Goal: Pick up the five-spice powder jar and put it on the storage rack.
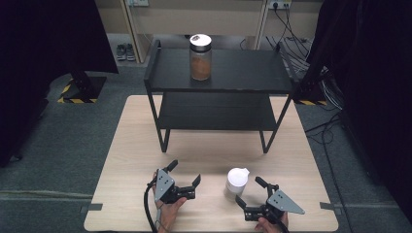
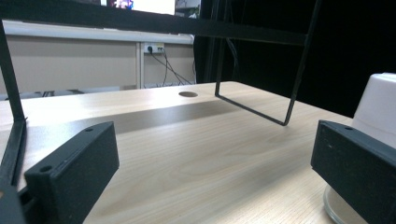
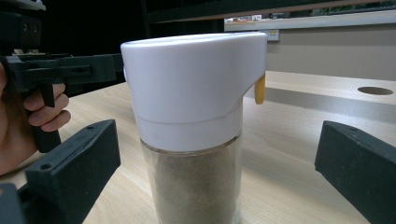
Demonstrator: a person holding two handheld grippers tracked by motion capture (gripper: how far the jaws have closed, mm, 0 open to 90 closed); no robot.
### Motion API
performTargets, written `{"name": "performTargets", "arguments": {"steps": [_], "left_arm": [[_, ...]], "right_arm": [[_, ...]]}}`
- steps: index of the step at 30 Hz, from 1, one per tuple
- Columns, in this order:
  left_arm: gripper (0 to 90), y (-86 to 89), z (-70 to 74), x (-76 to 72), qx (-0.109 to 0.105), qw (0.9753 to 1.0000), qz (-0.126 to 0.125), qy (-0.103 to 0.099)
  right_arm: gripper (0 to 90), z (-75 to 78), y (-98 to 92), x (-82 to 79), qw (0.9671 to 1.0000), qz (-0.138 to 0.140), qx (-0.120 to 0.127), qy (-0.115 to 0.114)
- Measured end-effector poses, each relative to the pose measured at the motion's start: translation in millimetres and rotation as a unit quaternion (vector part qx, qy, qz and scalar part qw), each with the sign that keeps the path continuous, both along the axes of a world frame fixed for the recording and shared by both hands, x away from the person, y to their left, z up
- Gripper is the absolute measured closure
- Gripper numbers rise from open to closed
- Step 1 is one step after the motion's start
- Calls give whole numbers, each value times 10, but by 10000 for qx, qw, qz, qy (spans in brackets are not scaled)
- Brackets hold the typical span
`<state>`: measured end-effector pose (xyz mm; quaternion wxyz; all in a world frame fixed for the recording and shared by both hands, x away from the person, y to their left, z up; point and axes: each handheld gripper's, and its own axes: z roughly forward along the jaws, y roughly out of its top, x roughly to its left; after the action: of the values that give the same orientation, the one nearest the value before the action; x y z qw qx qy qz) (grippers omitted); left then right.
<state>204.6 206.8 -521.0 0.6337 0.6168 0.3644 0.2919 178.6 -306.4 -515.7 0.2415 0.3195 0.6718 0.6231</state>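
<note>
Light wooden table. My left gripper rests near the front edge, jaws spread, nothing between them. My right gripper, jaws also spread wide, sits just near-right of a glass dispenser jar with white pour lid, filled with tan powder; not touching. Far side: black two-tier metal shelf, a silver-lidded glass jar of brown powder on its top.

The bench is pale wood-grain laminate, smooth with a soft sheen. At twelve o'clock the shelf rack looks like matt black metal. The dispenser jar has clear glass under a smooth white plastic cap; the tongs are matt black plastic.
</note>
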Motion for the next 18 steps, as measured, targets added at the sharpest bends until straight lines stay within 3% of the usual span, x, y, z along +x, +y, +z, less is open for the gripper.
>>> {"name": "performTargets", "arguments": {"steps": [9, 13, 18], "left_arm": [[9, 18, -16, -81, 18, 10000, 22, 68], [9, 39, -43, -117, 10, 9998, 11, 199], [8, 68, -64, -150, -55, 9998, -31, 182]], "right_arm": [[4, -1, 0, 0, 10000, 5, -5, -9], [4, -1, 1, -1, 10000, 6, -6, -10], [4, -1, 2, -2, 10000, 7, -10, -11]]}}
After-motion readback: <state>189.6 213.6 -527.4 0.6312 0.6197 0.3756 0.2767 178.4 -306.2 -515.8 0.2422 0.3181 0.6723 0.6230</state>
